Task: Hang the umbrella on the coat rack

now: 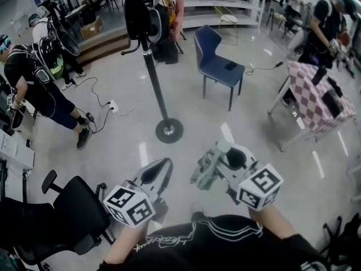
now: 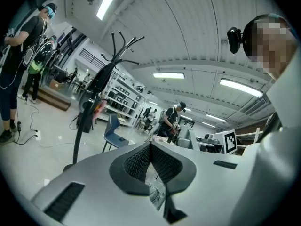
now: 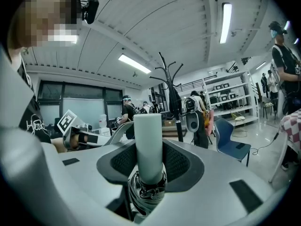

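My right gripper (image 1: 223, 159) is shut on a folded umbrella (image 1: 204, 169) low in the head view. In the right gripper view its pale green handle (image 3: 148, 142) stands upright between the pads of that gripper (image 3: 149, 160), with bunched patterned fabric below. The coat rack (image 1: 157, 89) stands ahead on a round base (image 1: 169, 130), with dark bags hung at its top (image 1: 139, 11). Its bare upper hooks show in the left gripper view (image 2: 123, 44) and in the right gripper view (image 3: 170, 72). My left gripper (image 1: 159, 173) hangs beside the right one, its jaws closed (image 2: 151, 149) with nothing seen in them.
A blue chair (image 1: 218, 61) stands right of the rack. A checkered table (image 1: 317, 96) is at the far right, a black office chair (image 1: 70, 214) at the lower left. A person (image 1: 34, 86) stands left, with cables on the floor (image 1: 104, 103). More people work behind.
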### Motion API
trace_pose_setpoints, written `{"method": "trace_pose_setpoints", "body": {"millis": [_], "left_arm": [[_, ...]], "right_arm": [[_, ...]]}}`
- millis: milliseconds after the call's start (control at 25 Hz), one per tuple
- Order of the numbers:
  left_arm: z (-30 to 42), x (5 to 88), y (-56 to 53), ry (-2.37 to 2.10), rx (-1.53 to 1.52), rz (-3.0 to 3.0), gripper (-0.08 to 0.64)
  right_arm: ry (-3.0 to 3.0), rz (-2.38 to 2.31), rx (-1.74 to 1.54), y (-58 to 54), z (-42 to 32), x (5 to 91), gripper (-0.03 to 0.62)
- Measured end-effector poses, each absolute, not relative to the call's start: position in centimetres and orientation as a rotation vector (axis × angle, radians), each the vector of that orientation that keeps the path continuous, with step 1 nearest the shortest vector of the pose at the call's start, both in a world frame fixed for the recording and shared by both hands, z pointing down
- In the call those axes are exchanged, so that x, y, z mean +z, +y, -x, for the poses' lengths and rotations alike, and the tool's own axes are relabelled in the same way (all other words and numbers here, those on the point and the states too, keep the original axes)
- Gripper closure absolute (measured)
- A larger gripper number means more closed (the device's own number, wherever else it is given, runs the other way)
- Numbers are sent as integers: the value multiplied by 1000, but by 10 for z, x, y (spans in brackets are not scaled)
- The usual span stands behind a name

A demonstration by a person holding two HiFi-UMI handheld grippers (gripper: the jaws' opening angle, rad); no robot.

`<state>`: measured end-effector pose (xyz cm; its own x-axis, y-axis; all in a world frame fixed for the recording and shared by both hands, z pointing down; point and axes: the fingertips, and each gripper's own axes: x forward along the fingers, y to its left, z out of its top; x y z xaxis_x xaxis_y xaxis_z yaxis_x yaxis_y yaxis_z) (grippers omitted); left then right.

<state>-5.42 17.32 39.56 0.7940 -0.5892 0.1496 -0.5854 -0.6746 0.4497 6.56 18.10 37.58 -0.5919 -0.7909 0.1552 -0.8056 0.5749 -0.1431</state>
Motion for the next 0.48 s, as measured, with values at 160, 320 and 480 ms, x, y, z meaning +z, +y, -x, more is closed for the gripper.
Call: {"method": "trace_pose_setpoints", "body": {"millis": [160, 320, 480], "left_arm": [[29, 396, 134, -865, 14, -2508, 561], [12, 390, 109, -881, 19, -2514, 561], [6, 380, 98, -871, 10, -2540, 561]], "right_arm": [[-2744, -1386, 350, 141, -92, 380, 431], [-2730, -1398, 322, 113, -111, 382, 431], [-2722, -1404, 282, 98, -115, 371, 431]]}}
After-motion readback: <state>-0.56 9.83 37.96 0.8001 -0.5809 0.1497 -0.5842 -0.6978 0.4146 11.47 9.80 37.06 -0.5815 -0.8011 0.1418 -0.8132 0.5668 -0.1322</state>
